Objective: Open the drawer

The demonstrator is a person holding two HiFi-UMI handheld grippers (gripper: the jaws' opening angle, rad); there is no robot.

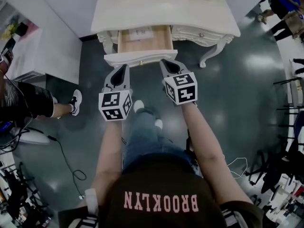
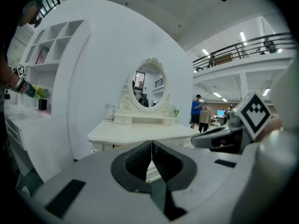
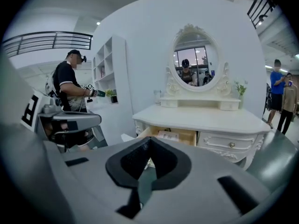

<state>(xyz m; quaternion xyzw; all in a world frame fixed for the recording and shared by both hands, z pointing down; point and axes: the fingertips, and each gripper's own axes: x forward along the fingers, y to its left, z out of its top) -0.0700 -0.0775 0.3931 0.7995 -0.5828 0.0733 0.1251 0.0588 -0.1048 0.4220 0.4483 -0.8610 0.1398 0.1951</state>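
Note:
The white dressing table (image 1: 166, 11) has its left drawer (image 1: 140, 58) pulled out, showing a wooden inside with a paper (image 1: 141, 33) in it. In the right gripper view the open drawer (image 3: 186, 136) sits below the tabletop. My left gripper (image 1: 124, 68) hangs just in front of the drawer front, its jaws shut with nothing between them (image 2: 151, 146). My right gripper (image 1: 164, 62) is beside it, also shut and empty (image 3: 149, 141). Neither touches the drawer.
An oval mirror (image 3: 195, 59) stands on the tabletop. A second, closed drawer (image 3: 232, 144) is to the right. A person (image 3: 70, 87) stands at the left by white shelves (image 2: 51, 41); others (image 3: 281, 97) stand far right. Cables (image 1: 66, 160) lie on the dark floor.

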